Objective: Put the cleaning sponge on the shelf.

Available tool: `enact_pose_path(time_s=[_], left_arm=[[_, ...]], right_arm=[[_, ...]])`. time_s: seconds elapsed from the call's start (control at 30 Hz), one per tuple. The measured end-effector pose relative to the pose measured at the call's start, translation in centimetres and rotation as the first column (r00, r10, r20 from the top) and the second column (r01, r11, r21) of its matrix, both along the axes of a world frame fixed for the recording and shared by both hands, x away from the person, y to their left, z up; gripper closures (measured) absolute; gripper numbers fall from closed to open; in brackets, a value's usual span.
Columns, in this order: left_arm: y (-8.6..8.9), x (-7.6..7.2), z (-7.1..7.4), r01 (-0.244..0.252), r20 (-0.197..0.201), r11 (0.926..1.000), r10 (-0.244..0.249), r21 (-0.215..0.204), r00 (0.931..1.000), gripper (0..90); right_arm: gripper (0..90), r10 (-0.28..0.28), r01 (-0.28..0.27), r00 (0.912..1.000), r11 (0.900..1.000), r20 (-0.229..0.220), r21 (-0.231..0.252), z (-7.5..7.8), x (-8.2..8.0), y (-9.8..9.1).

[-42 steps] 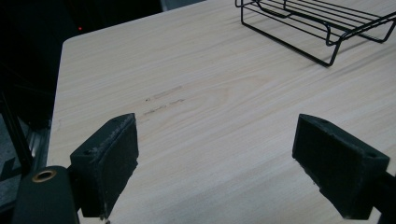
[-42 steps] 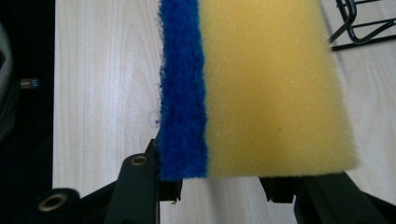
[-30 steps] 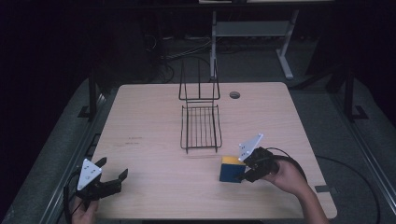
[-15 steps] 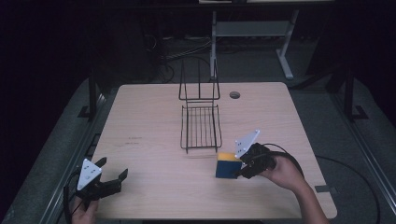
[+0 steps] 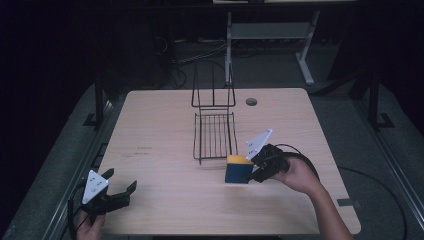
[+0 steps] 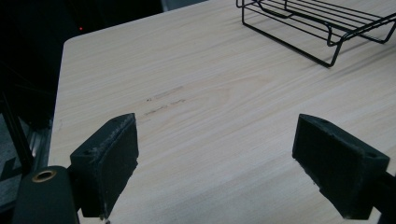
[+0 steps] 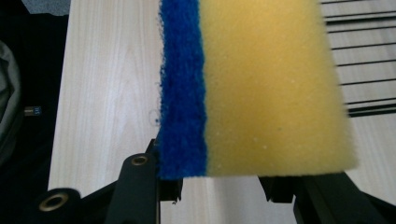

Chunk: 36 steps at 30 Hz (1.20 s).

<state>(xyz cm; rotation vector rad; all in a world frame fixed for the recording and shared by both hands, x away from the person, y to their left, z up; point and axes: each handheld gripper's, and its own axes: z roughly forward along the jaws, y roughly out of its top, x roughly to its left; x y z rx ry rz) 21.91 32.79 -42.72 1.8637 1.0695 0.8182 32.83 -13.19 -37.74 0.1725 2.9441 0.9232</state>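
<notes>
I stand at the 6 o'clock edge of a pale wooden bench (image 5: pixel 165 130). My right hand (image 5: pixel 295 174) reaches in from 5 o'clock, forearm angled toward the centre, holding my right tongs (image 5: pixel 247 172) with their grey plate tilted up. These tongs are clamped on a sponge (image 5: pixel 238 169), yellow foam with a blue scouring layer, held just off the 6 o'clock corner of a black wire rack (image 5: pixel 215 132) that sits near the bench's middle, its back standing upright toward 12 o'clock. Whether the sponge touches the bench I cannot tell. My left hand (image 5: pixel 89 231) rests low at 7 o'clock, near the bench's corner, its left tongs (image 6: pixel 215 163) spread wide apart over bare wood, pointing toward 2 o'clock with nothing between them.
</notes>
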Motion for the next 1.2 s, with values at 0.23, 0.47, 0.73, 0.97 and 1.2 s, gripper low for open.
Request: enact_pose_path(time_s=[0.23,0.47,0.73,0.97,1.2], left_arm=[[0.0,0.0,-0.1,-0.002,-0.003,1.0000,0.002,-0.001,1.0000,13.9],[0.0,0.1,-0.1,0.000,-0.004,1.0000,0.000,0.001,1.0000,13.9],[0.1,0.1,-0.1,-0.001,-0.003,1.0000,0.001,0.000,1.0000,13.9],[0.2,0.1,0.0,-0.005,0.001,0.9999,0.005,-0.010,1.0000,13.9],[0.2,0.2,-0.1,-0.006,0.000,1.0000,0.006,-0.007,1.0000,13.9]], right_arm=[[56.7,-0.002,0.002,1.0000,0.9991,-0.005,0.042,1.0,1.5,0.1],[56.7,-0.009,0.010,0.9999,0.9985,-0.013,0.053,1.1,2.6,0.3],[56.7,0.004,-0.003,0.9999,0.9996,-0.015,0.026,1.4,3.8,1.6],[56.8,0.014,-0.013,0.9999,0.9996,-0.010,0.025,1.7,4.4,2.4],[56.9,0.009,-0.009,0.9998,0.9996,-0.019,0.028,2.1,5.2,2.7]])
